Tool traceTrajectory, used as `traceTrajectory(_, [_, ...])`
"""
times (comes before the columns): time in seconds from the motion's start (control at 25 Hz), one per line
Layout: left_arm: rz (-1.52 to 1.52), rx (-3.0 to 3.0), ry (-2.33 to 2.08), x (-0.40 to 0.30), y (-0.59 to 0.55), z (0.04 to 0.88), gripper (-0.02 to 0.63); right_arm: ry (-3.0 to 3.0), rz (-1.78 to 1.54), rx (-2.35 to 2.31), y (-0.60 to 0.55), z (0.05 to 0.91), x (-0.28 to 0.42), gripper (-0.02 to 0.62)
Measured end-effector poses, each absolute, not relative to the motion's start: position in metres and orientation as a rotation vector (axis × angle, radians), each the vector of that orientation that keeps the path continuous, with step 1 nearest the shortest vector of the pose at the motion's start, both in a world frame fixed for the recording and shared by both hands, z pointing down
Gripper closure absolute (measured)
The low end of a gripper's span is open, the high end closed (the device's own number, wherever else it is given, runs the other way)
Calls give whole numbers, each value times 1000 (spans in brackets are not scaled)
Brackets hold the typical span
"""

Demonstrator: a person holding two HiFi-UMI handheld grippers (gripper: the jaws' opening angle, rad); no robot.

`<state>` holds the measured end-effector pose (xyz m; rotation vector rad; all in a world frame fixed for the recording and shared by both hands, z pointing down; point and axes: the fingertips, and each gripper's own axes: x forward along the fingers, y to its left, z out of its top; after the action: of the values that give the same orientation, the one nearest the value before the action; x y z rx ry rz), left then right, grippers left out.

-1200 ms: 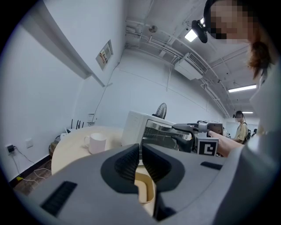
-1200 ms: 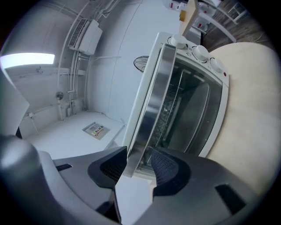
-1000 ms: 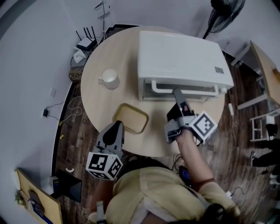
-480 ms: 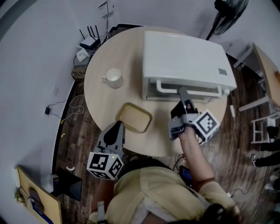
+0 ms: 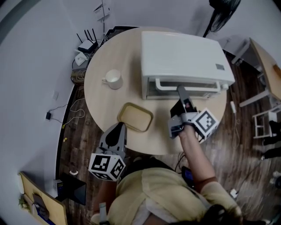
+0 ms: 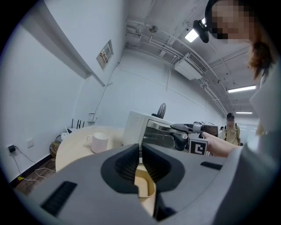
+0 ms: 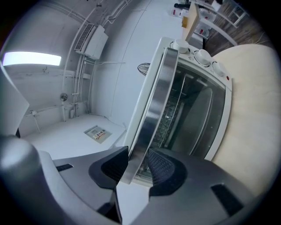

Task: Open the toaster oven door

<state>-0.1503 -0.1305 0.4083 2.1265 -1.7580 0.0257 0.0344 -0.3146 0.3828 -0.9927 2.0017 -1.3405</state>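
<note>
A white toaster oven (image 5: 180, 52) stands at the back right of the round table, its glass door upright against the body. Its silver handle bar (image 5: 186, 84) runs across the top of the door. My right gripper (image 5: 180, 89) reaches level to the middle of that bar. In the right gripper view the handle (image 7: 156, 101) passes between the pads of this gripper (image 7: 137, 165); the jaws have just been closing, and a slit still shows beside the right pad. My left gripper (image 5: 119, 126) hangs off the table's near edge, shut and empty (image 6: 141, 151).
A white mug (image 5: 111, 79) stands at the table's left. A tan tray (image 5: 134, 117) lies near the front edge of the table (image 5: 101, 105), just beyond the left gripper. Routers and cables (image 5: 85, 44) lie on the floor behind; a fan (image 5: 219, 9) stands at the back right.
The head view has shifted slightly. The right gripper stays at the handle's middle, and the left gripper has barely moved. The oven door looks the same.
</note>
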Motion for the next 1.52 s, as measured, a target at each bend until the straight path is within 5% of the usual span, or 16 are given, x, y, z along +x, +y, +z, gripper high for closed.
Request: traceTrajectory(1.52, [58, 2280, -1559, -106, -106, 412, 603, 1945, -1404, -998, -236, 415, 52, 476])
